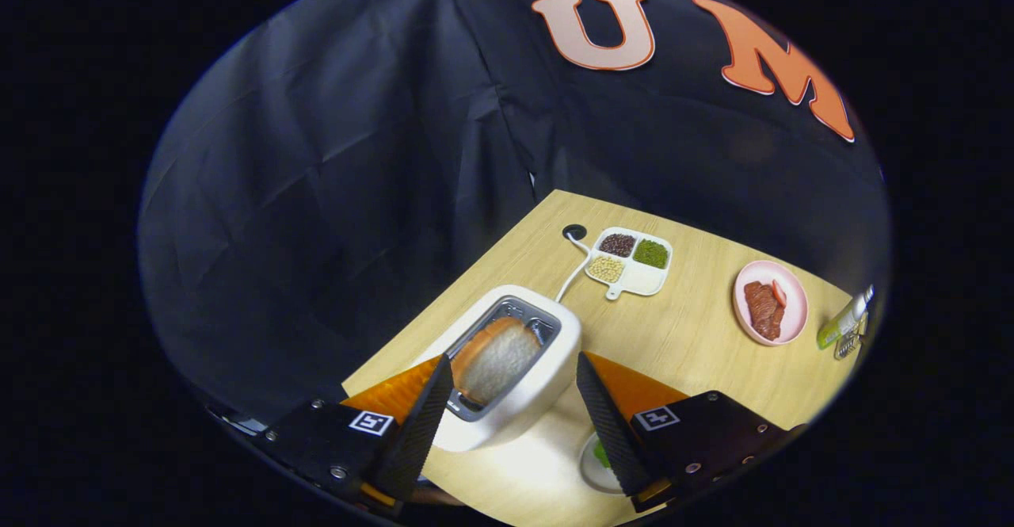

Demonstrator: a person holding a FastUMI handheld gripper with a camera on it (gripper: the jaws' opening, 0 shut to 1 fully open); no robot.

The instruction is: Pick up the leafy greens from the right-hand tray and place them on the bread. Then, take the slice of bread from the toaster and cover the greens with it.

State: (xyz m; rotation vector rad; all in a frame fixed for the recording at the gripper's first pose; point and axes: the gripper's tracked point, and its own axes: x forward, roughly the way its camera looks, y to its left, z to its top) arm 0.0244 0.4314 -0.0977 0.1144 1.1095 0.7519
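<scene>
A white toaster (pixel 529 368) stands on the wooden table (pixel 697 329), with a slice of bread (pixel 497 359) sticking up out of its slot. My gripper (pixel 515 368) is open, tilted, and hovers over the toaster, one finger on each side of the bread slice without touching it. Below the right finger, a bit of green leaf (pixel 602 454) on a pale plate (pixel 592 470) peeks out, mostly hidden by that finger.
Beyond the toaster lies a white divided tray (pixel 634 277) with brown, green and beige fillings, and the toaster's cord (pixel 572 273) runs to a hole in the table. A pink plate (pixel 792 309) with meat sits to the right, near a green bottle (pixel 844 321).
</scene>
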